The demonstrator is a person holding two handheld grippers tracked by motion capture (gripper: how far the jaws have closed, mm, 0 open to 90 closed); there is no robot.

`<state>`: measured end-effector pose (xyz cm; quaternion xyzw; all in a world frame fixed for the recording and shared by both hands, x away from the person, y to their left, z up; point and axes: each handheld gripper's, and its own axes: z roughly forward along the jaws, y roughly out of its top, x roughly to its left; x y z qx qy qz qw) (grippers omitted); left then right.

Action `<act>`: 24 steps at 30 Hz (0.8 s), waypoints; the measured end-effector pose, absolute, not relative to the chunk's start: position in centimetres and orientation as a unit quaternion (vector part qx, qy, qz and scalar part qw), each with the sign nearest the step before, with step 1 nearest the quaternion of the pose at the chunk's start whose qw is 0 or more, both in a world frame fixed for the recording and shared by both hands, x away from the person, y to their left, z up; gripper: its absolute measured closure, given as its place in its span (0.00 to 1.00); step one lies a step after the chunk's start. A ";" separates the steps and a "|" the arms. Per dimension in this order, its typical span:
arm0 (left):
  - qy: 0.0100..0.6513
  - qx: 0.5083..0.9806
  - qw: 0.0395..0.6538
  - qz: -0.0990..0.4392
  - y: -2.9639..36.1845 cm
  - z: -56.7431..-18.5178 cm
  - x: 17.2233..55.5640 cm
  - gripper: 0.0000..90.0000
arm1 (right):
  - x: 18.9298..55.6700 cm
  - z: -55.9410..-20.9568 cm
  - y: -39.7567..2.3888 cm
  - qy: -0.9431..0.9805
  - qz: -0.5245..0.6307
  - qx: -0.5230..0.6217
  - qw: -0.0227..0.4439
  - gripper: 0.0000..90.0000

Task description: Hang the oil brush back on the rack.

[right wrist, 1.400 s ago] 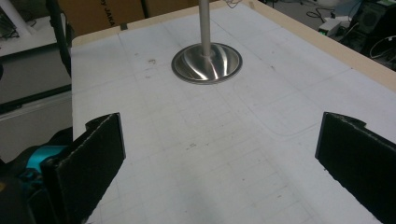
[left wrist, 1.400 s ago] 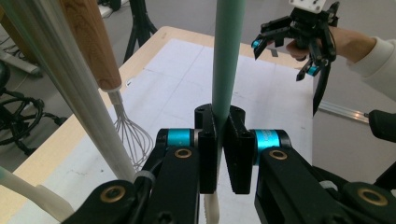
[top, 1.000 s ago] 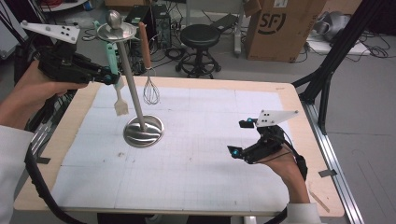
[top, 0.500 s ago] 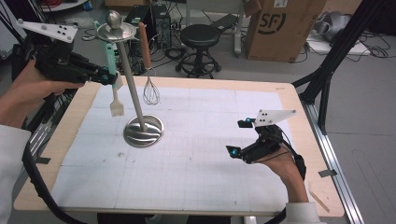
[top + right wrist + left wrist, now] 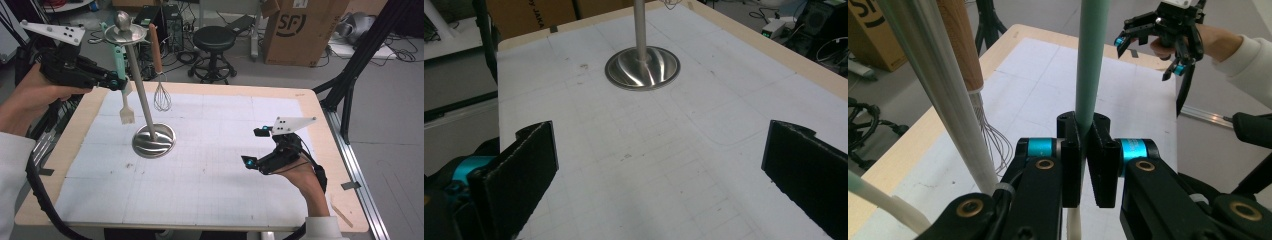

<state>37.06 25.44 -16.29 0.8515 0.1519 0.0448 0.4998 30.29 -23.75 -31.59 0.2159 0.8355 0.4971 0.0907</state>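
The table (image 5: 310, 107) carries a steel rack (image 5: 141, 107), its pole rising from a round base to a top disc. A brush (image 5: 123, 80) with a mint handle hangs plumb just left of the pole, a whisk (image 5: 161, 95) just right. The left gripper (image 5: 119, 82) is clamped on the brush handle, so lifting straight up should free it. The right gripper (image 5: 255, 147) rests open, well right of the rack, farther from it.
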 end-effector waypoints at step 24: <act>0.182 0.836 0.501 0.129 26.4 -17.9 36.0 0.52 | 30.1 -31.9 -23.7 0.834 0.499 0.218 0.090 0.00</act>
